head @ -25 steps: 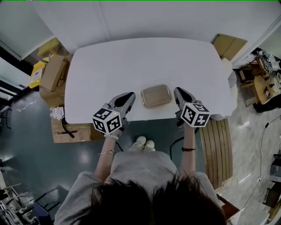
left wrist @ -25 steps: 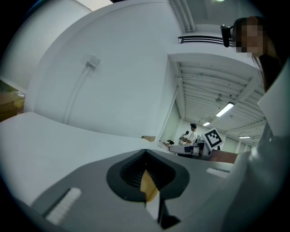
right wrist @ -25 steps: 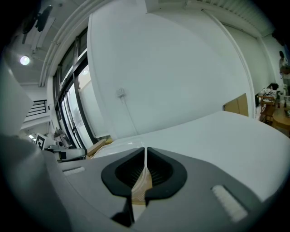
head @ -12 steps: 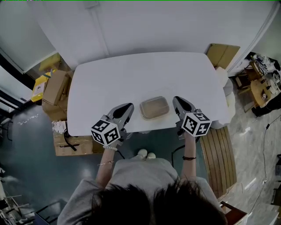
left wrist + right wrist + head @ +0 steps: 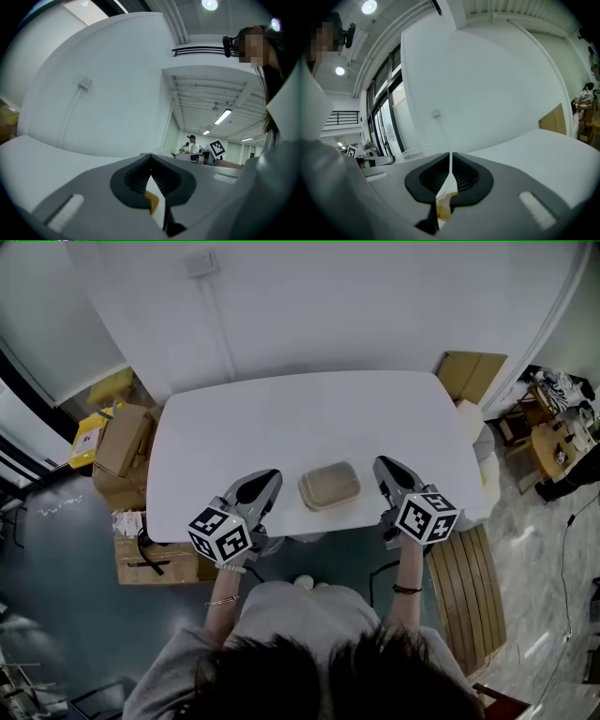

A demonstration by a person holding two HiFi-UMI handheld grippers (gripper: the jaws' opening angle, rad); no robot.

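Note:
A shallow clear plastic container point(image 5: 329, 486) with a tan lid sits near the front edge of the white table point(image 5: 309, 413). My left gripper point(image 5: 270, 475) rests just left of it and my right gripper point(image 5: 380, 463) just right of it, both angled toward the container and a little apart from it. Both are shut with nothing between the jaws. In the left gripper view, my left gripper point(image 5: 150, 157) points over the table at the white wall. The right gripper view shows my right gripper point(image 5: 450, 153) with the container's clear rim point(image 5: 416, 151) just to its left.
Cardboard boxes point(image 5: 120, 439) and a yellow box point(image 5: 86, 433) stand on the floor left of the table. More cardboard point(image 5: 469, 374) leans at the back right. A slatted wooden bench point(image 5: 466, 587) lies beside the table's right front corner. Cluttered desks point(image 5: 553, 427) are at far right.
The head camera has drawn back, so the table sits lower in frame. Both grippers have tilted up slightly; the container's rim now shows in the right gripper view. Both stay shut.

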